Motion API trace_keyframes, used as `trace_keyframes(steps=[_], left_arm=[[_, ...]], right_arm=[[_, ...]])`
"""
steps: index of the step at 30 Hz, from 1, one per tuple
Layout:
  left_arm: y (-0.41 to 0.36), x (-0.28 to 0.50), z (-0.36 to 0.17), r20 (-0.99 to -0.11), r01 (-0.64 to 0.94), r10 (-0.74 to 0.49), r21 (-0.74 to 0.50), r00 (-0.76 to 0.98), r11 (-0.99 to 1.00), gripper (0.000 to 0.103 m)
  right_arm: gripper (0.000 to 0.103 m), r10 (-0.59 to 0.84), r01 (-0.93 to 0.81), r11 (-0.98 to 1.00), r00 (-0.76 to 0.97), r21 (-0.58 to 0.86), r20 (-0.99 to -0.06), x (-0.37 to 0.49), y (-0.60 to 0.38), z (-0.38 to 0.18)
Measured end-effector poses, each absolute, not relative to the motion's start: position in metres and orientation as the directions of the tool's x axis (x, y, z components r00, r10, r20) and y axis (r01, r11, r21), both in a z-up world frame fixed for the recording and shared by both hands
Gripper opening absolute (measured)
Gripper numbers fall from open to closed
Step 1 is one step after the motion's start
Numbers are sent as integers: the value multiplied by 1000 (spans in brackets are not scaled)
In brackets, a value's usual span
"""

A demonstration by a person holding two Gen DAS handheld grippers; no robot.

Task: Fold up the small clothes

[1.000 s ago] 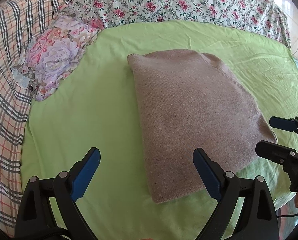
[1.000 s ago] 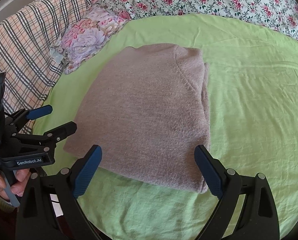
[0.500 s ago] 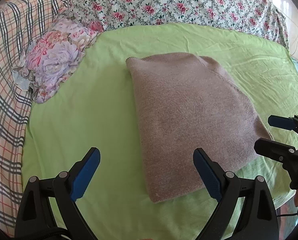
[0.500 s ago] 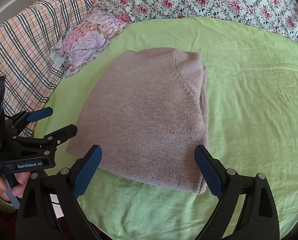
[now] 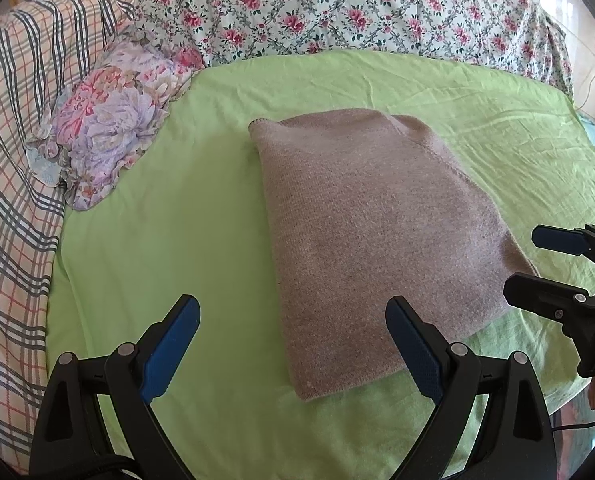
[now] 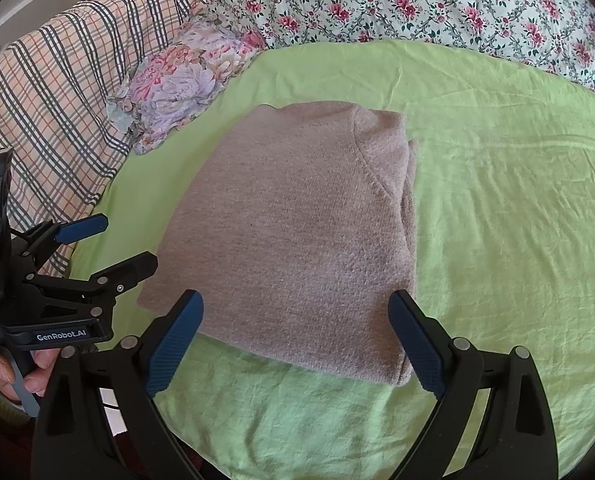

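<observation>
1. Left gripper [image 5: 291, 336] hovers low over the near side of the bed, pointing forward across the green sheet [image 5: 169, 240], its blue-padded jaws spread wide with nothing between them.
2. Right gripper [image 6: 295, 336] hangs in a matching pose, level and facing forward, jaws spread wide and empty too.
3. From the right wrist view, the left gripper shows at the far left edge, a hand [image 6: 13, 372] wrapped round its handle; its jaws stand apart there as well.
4. From the left wrist view, the right gripper juts in at the right edge, its tips just beside the sweater's near right corner, not clearly touching it.
5. The folded sweater [image 5: 373, 232], a taupe knit, lies flat on the green sheet in the middle of the bed, ahead of both grippers.
6. In the left wrist view its near left corner sits between the left gripper's fingertips in the picture, lower than them on the sheet; no pad [image 5: 413, 346] presses it.
7. In the right wrist view its near edge spans the gap between the right gripper's jaws.
8. Its long axis runs away from the grippers toward the floral quilt [image 5: 337, 8]; a shoulder seam curves along its right side, layers stacked at that edge.
9. A flowered pillow [image 5: 109, 120] sits well to the left, against a plaid blanket [image 5: 13, 160].
</observation>
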State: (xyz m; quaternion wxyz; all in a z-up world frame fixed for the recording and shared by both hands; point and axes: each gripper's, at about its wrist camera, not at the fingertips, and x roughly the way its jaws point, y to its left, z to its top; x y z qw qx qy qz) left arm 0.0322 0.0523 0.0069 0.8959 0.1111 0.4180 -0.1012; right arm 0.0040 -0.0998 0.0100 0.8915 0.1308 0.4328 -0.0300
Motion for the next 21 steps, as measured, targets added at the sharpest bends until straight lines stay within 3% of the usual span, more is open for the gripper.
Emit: trace_keyframes(steps=[21], left_arm=[[49, 30, 8, -773, 273, -87, 114, 628, 955, 95]], right_arm=[[94, 60, 170, 963, 625, 211, -778, 5, -100, 11]])
